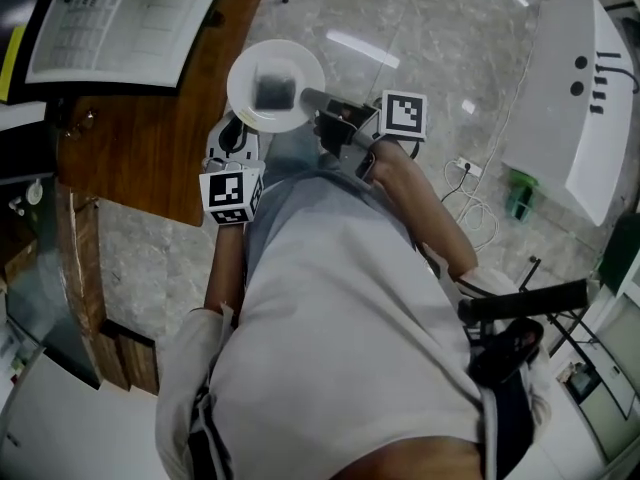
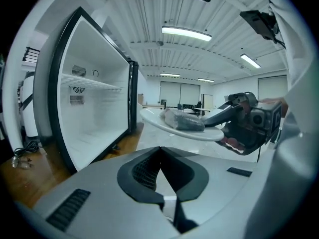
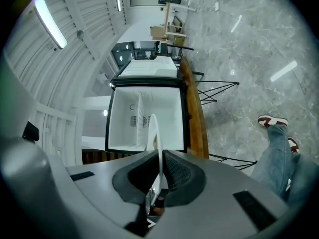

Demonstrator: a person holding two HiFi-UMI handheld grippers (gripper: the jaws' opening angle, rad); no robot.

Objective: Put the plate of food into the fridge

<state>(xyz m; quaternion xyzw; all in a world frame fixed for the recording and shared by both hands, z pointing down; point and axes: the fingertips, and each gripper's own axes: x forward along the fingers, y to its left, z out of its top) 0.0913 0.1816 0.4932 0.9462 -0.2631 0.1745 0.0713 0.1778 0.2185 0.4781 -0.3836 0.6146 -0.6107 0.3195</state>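
Plate [image 3: 155,133] rim is clamped in your right claw [image 3: 159,156], which lies rolled on its side so the plate rides flat, wrapped food [image 2: 183,120] on top, in the air before the open fridge [image 2: 94,108]. Your left claw [image 2: 160,151] is clenched on nothing, just beside it. The fridge stands on a wooden counter [image 1: 170,138] above a marble floor [image 1: 450,68]; cables [image 1: 470,208] trail there. Both your forearms [image 1: 420,208] reach forward from your chest.
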